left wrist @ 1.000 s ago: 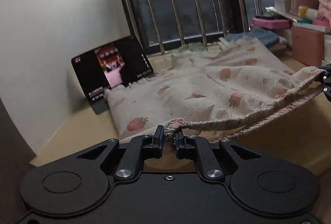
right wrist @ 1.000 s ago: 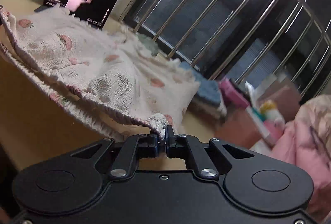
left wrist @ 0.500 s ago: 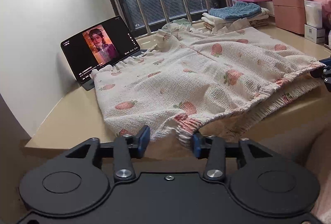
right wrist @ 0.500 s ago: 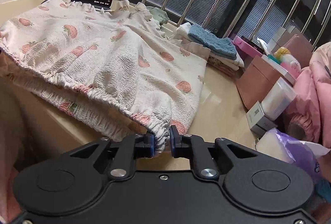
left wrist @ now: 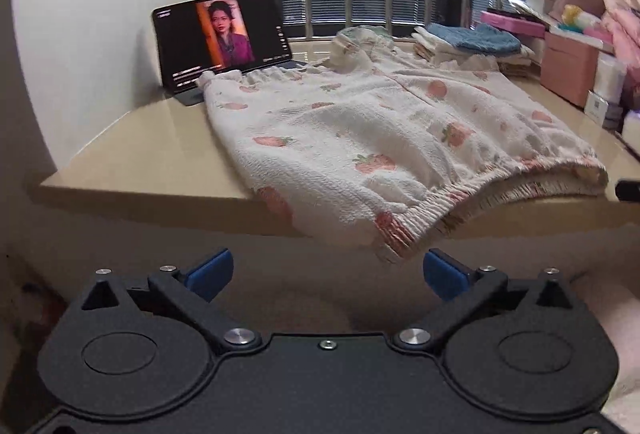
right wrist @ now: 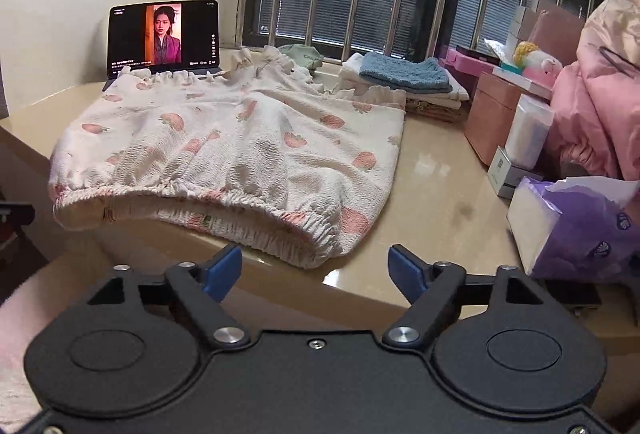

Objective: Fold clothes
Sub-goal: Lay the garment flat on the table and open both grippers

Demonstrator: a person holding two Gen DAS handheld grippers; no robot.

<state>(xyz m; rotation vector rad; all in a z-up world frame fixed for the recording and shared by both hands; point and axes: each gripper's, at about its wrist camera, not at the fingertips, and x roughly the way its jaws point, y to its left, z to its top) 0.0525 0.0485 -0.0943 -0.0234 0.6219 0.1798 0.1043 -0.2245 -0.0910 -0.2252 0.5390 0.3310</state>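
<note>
- The table point(right wrist: 440, 193) is carrying the strawberry-print garment point(right wrist: 240, 141), lying flat, its elastic hem hanging over the near edge.
- I'm seeing a tablet point(right wrist: 164, 35) playing video behind; its text is too small to read.
- I'm holding my left gripper point(left wrist: 326, 272) and right gripper point(right wrist: 316, 268) spread wide, gripping nothing.

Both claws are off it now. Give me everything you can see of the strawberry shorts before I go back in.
The strawberry shorts are cream, crinkled, soft-looking fabric printed with pink strawberries. They lie spread flat on the beige table, the gathered elastic waistband nearest the cameras and slightly gaping, its left corner hanging over the table edge. The ruffled leg hems lie at the far end, up against the tablet. Neither the left claw nor the right claw touches them; both are open.
</note>
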